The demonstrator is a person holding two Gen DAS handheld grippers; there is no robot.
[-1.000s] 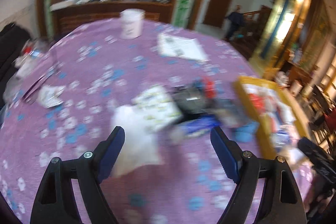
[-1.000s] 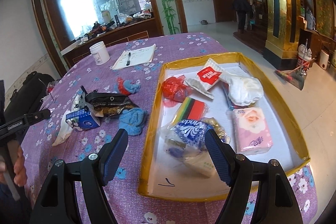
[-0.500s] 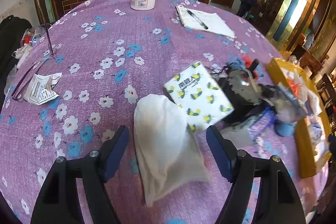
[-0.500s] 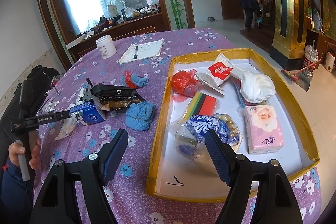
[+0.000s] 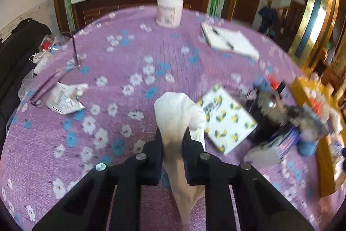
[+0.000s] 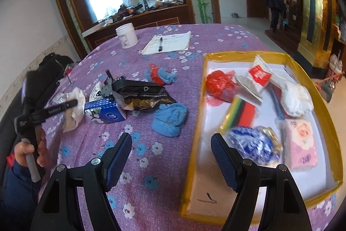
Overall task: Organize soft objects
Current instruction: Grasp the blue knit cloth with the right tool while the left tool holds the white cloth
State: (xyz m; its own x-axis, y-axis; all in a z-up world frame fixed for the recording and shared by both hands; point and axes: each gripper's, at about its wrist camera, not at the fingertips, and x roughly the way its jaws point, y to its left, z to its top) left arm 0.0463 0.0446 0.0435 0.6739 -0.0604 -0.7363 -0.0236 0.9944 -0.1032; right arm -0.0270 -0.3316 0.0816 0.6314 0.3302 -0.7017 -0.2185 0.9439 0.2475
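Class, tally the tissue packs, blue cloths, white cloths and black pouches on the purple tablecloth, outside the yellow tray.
Tissue packs: 2
Blue cloths: 2
White cloths: 1
Black pouches: 1
Total: 6

A soft matt white cloth (image 5: pixel 177 114) is lying bunched on the desk's (image 5: pixel 129 57) woven purple floral cloth; a glossy plastic-wrapped tissue pack (image 5: pixel 227 118) is gleaming.

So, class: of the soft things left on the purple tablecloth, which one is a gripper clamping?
The white cloth: the left gripper has just closed on it. The blue cloth lies untouched.
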